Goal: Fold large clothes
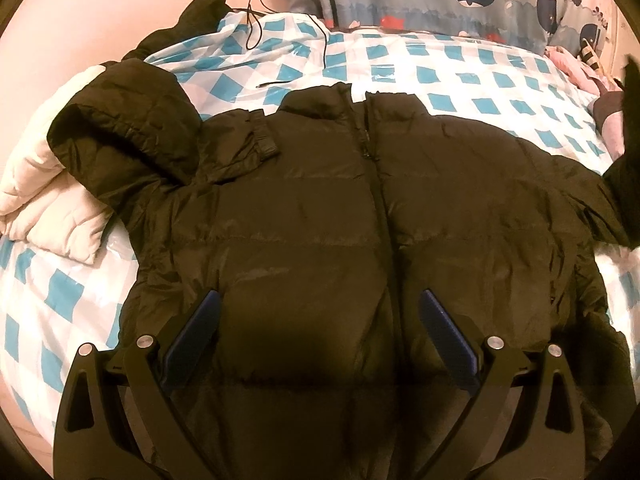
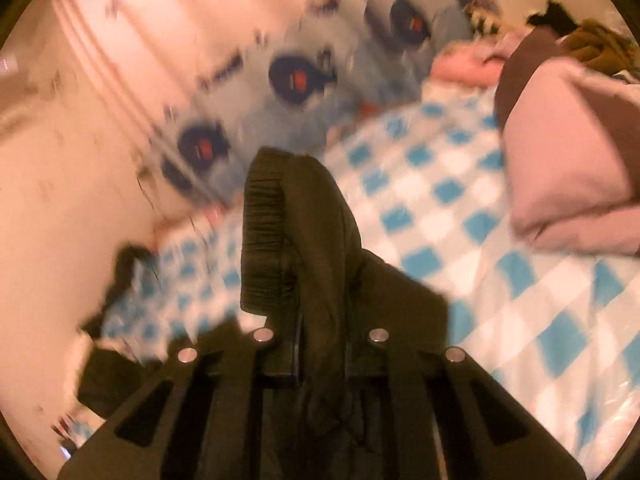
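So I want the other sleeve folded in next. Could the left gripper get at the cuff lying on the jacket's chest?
Probably yes. The left gripper hangs open over the jacket, and nothing lies between it and the cuff.

The right wrist view's whale-print bedding [image 2: 288,80] is motion-blurred; the jacket's [image 1: 320,220] hem is cut off.

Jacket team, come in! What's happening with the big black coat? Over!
Left gripper open, over black jacket. Right gripper shut on sleeve cuff. Jacket flat on checked bed cover. Nothing in the way.
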Motion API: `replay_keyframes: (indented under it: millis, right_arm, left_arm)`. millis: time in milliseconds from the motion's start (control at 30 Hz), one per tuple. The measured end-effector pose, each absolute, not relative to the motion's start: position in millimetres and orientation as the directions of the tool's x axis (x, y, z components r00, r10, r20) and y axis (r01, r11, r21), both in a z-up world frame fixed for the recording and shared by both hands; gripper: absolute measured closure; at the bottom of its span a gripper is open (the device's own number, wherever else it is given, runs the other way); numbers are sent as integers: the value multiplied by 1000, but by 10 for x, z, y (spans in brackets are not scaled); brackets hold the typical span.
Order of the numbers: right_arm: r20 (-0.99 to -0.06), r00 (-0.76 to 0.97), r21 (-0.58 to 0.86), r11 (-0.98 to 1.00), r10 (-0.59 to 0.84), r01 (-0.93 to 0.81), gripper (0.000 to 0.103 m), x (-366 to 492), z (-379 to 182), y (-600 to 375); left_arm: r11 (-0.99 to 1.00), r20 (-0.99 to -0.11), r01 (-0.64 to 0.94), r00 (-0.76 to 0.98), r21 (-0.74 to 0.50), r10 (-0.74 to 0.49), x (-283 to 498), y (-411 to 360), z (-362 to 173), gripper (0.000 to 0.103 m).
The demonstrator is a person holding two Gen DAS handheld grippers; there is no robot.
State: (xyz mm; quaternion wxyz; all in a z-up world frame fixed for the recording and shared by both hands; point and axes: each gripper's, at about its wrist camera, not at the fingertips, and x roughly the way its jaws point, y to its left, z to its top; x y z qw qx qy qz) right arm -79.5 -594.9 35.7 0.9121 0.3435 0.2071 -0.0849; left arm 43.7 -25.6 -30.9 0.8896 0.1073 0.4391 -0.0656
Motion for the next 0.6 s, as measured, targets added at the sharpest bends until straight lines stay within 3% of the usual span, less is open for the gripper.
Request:
replay_keyframes:
  millis: [167,367,467,533,600]
  right_arm:
    - [-360,929,636,708,-81,308,88,-1156,905,-6651]
    - [-265,949,657,689,-171,308,90,-1242,1425,-7295]
    - [-297,922,683,620,-247,386,90,-1302,1392,-7676]
    - [-343,914,686,607,-216,401,88,-1279,1242,-7723]
    - [-465,885,652,662,-36,369,49,-1027,864,-7411]
  left_arm:
    - [968,-797,227,601,102,-57,358,-332,-260,8]
    - [970,-816,242,553,-34,-167,311,-498,-260,8]
    - [966,-824,256,538,-42,-178,311,-628,-329,8]
    - [966,-832,259,531,-20,-160,326,-704,-388,8]
    - [964,-835,265,526,-20,-161,344,-737,-408,8]
